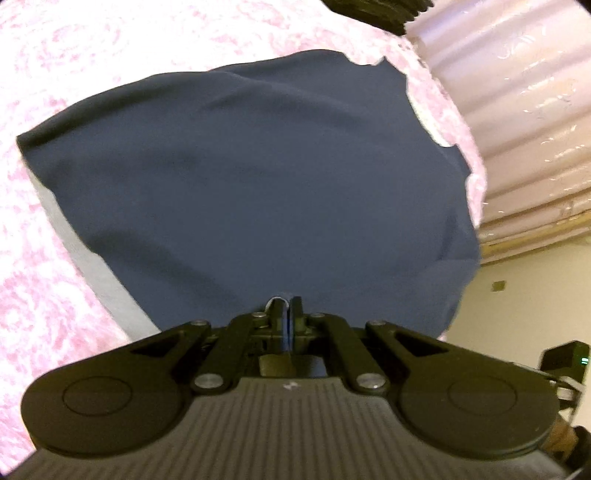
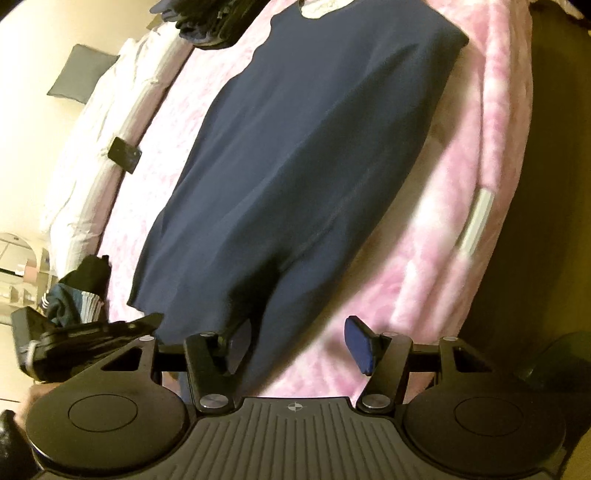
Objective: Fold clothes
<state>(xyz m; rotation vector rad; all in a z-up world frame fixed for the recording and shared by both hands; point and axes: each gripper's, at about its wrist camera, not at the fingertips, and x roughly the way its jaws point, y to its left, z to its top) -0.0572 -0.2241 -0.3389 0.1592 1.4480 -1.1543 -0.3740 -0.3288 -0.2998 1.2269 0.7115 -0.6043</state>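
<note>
Closed on a pinch of navy cloth, the left gripper (image 1: 287, 317) sat lowest in its view, jaws together with fabric caught between them. That cloth belonged to the shirt (image 2: 295, 158), which lay spread along the pink bedcover (image 2: 461, 206), running from 6 o'clock up toward 12 in the right view. Its near hem lifted toward the left gripper, seemingly so an edge could be carried over. The right gripper (image 2: 299, 347) stood with jaws wide apart over the hem at 6 o'clock, one finger (image 2: 236, 347) against the cloth, perhaps ready to take a second hold. Whether any fold was already made could not be told. Dark clothes (image 2: 207, 18) lay piled at 11 o'clock; a pillow (image 2: 103, 140) edged the bed at 9.
</note>
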